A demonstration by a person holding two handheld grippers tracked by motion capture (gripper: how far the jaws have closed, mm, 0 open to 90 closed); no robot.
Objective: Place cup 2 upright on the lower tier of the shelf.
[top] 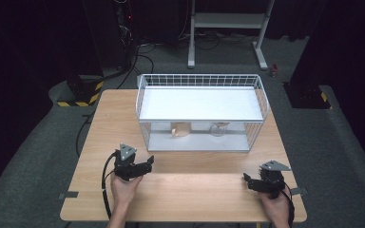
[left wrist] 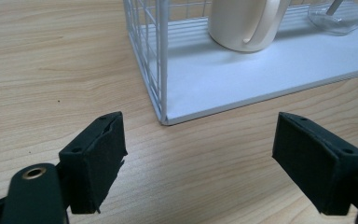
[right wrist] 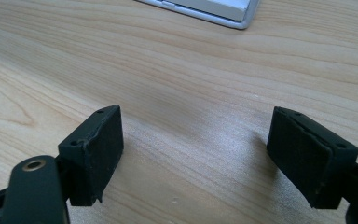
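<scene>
Both hands rest low on the tabletop [top: 185, 190]; left hand-held gripper [top: 148, 163] and right hand-held gripper [top: 247, 180] gape empty. One mug [top: 180, 129] and one glass [top: 218, 129] sit inside one wire rack [top: 261, 95].

Lab: black curtains [top: 33, 38], cabling [top: 133, 52], hazard-taped stand bases [top: 78, 95].

High view overhead, facing forward; gripper views low, close; share table [top: 190, 185], rack [top: 199, 80].

Table [top: 190, 190]: pale wood-grain top, smooth, matt with slight sheen. Rack [top: 202, 81]: white-coated metal wire with smooth matt white shelves. Mug [left wrist: 247, 23], at 12 o'clock of the left gripper view: glossy cream ceramic. Glass [left wrist: 338, 16], at 1 o'clock: clear. Gripper pads [left wrist: 100, 158]: matt black, slightly rough.
</scene>
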